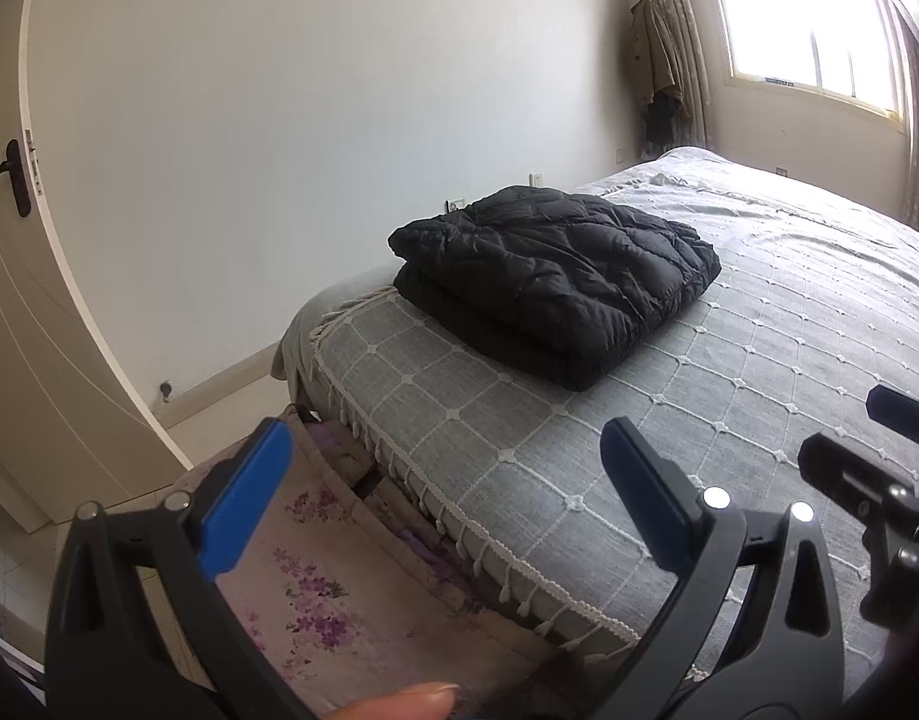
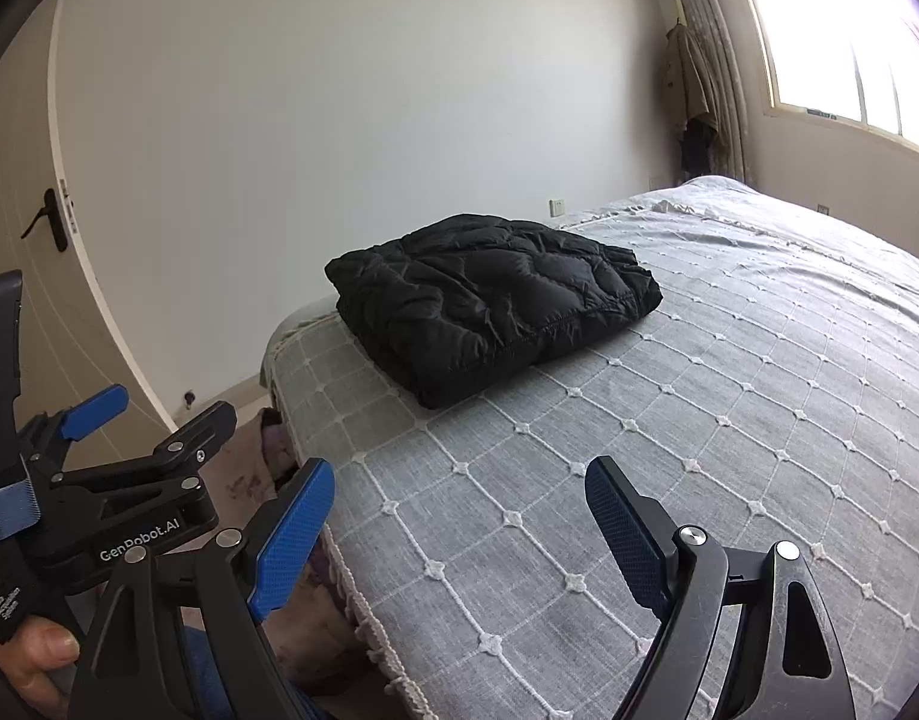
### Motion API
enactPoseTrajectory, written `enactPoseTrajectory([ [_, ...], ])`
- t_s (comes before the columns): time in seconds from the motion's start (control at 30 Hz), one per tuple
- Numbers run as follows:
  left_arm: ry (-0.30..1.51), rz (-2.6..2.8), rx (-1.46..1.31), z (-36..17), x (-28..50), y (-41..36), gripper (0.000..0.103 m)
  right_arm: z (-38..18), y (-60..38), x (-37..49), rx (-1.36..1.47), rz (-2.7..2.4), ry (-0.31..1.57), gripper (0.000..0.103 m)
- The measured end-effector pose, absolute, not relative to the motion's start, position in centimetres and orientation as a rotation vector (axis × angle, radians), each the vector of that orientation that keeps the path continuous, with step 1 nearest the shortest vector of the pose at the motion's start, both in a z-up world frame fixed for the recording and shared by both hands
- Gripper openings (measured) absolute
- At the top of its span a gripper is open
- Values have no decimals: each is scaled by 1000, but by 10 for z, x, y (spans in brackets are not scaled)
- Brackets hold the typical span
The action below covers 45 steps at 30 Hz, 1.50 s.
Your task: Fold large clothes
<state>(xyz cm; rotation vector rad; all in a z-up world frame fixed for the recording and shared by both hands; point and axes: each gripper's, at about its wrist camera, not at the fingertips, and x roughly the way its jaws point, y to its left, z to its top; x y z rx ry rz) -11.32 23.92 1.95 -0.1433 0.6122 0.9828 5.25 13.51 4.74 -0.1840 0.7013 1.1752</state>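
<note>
We see left gripper (image 1: 444,498) jaws spread wide, nothing between. Right gripper (image 2: 459,531) likewise wide, empty, above grey bedspread (image 2: 729,420). Black puffer jacket (image 1: 555,276) lies folded near bed's left edge, well apart from both.

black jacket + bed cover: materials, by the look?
Black jacket: likely thin synthetic shell, nylon or polyester, over puffy fill; slight sheen, quilted stitch lines, crinkled puffs. Bed cover: looks like matte woven grey cloth, maybe cotton; raised white cord grid with small knots, tasselled fringe at the edge.
</note>
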Motion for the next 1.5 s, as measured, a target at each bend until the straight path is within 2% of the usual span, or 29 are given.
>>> enactPoseTrajectory([
  [1.33, 631, 897, -60, 14, -76, 195, 102, 50, 86, 62, -297, 969, 628, 87],
  [1.5, 559, 970, -1, 22, -86, 183, 102, 53, 82, 62, -279, 983, 634, 87],
])
